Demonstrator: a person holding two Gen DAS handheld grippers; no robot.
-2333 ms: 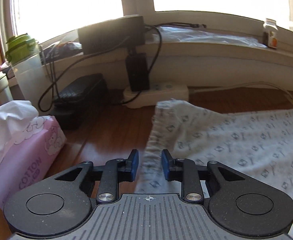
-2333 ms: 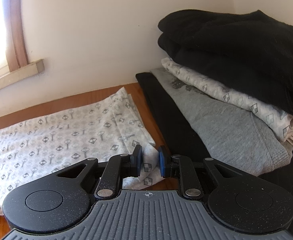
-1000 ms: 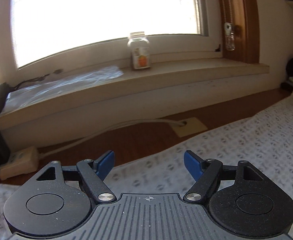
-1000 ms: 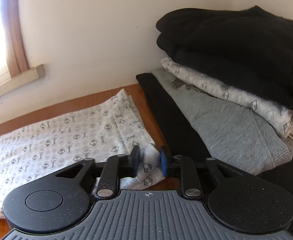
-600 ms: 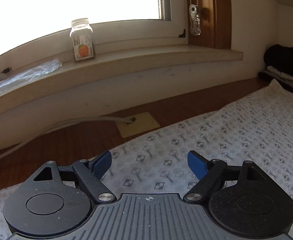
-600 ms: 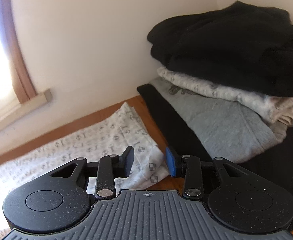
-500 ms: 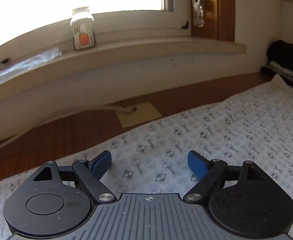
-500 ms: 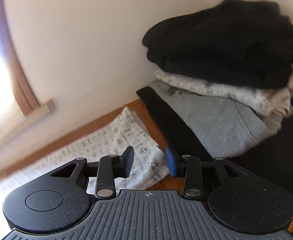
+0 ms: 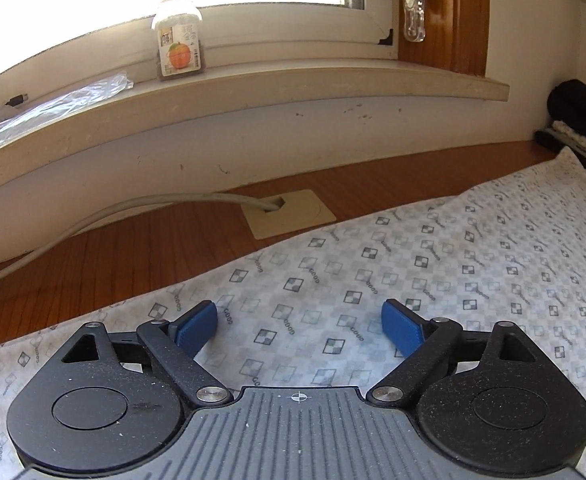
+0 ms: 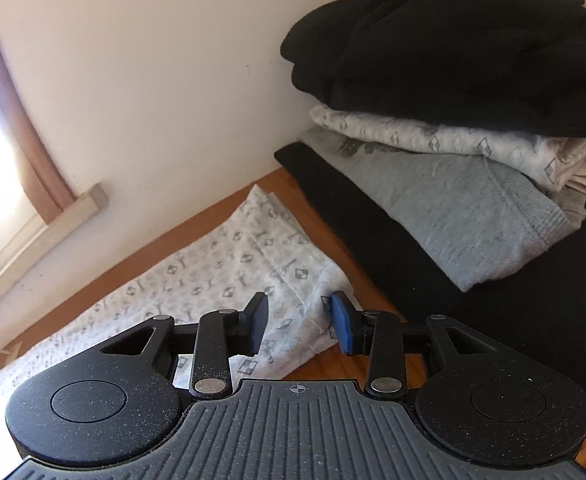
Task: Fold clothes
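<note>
Left gripper [image 9: 299, 326]: was nearly shut at the garment's [image 9: 433, 280] left end by the tissue pack; now spread wide over the cloth's middle, facing the sill and bottle [image 9: 179, 40].

Right gripper [image 10: 300, 322]: was clamped on the garment's [image 10: 229, 272] near corner; now parted, corner released and lying flat between the pads. Its view has tilted, the pile [image 10: 453, 80] sitting higher.

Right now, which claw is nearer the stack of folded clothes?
Right. The right claw hovers just beside the stack; the left claw sits far across the patterned garment.
</note>
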